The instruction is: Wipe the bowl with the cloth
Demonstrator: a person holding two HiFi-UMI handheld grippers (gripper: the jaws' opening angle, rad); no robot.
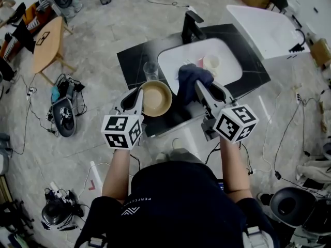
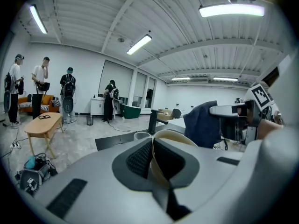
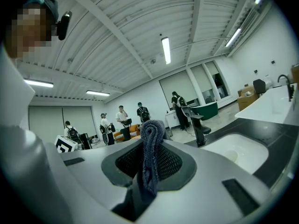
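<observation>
Gripped bowl (image 1: 156, 98) and cloth (image 1: 191, 76) at sink (image 1: 227, 68).
The left gripper (image 1: 137, 93) was clamped on the bowl rim and the right gripper (image 1: 199, 84) on the cloth, by which the sink was partly hidden.

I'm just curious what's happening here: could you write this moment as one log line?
left tongs: shut on bowl rim | right tongs: shut on cloth | bowl beside cloth, above sink counter

Seen from above, the person wears a dark short-sleeved shirt (image 1: 176, 200) with a small white logo (image 1: 130, 210) near the collar. The left gripper (image 1: 135, 96) and right gripper (image 1: 209, 89) are pale grey shells. Each bears a white cube (image 1: 122, 132) of black square markers, and the jaws are lined with dark ribbed pads (image 2: 140, 158).
</observation>
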